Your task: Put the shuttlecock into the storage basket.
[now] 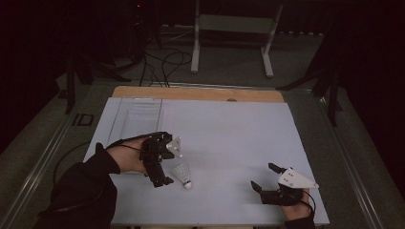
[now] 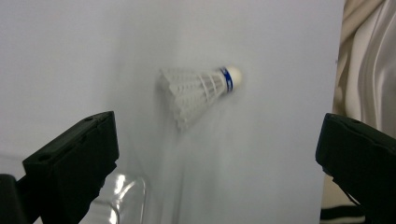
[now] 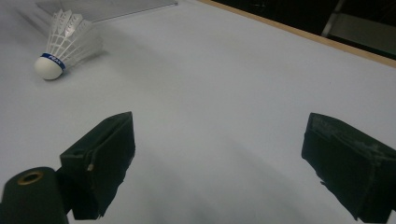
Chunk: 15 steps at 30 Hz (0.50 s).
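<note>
The shuttlecock (image 1: 182, 173) is seen lying on the white table (image 1: 229, 133), near left; the left gripper (image 1: 160, 160) is held just beside it, jaws wide, nothing gripped; the right gripper (image 1: 264, 177), well apart, is likewise spread and empty

— How's my left side looking?
— My left gripper (image 1: 165, 160) sits at the left, held in my left hand (image 1: 131, 155), dark sleeve (image 1: 90, 183) running back to the bottom edge. Its jaws are spread wide, with nothing between them.
— And the right?
— My right gripper (image 1: 264, 177) is low at the right, well apart from the left one, its jaws spread too, gripping nothing.
</note>
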### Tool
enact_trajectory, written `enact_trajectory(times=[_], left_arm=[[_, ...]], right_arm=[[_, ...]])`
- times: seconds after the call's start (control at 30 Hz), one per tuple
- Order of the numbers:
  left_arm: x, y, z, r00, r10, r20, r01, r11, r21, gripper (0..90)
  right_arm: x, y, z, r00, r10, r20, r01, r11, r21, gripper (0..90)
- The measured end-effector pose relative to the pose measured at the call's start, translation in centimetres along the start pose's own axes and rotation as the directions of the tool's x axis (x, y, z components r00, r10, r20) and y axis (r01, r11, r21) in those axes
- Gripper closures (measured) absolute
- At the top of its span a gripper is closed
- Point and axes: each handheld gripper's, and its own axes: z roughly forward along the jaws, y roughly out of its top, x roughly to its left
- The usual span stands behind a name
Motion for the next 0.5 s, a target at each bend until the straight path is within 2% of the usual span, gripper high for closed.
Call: enact_trajectory(times=[0.2, 0.47, 0.5], left_arm=[[0.3, 0.6, 0.8, 0.9995, 0.024, 0.021, -0.023, 0.9991, -0.034, 0.3], [0.7, 1.0, 2.2, 0.9983, 0.024, 0.054, -0.023, 0.9997, -0.012, 0.3], [0.9, 1.0, 2.9, 0.9977, 0.024, 0.064, -0.024, 0.9997, 0.000, 0.3]], right_arm=[[0.0, 0.0, 0.0, 1.0000, -0.002, -0.004, 0.002, 1.000, 0.003, 9.6], [0.0, 0.0, 0.0, 1.0000, -0.002, -0.007, 0.002, 1.000, 0.003, 9.6], [0.0, 0.0, 0.0, 1.0000, -0.002, -0.007, 0.002, 1.000, 0.003, 9.6]])
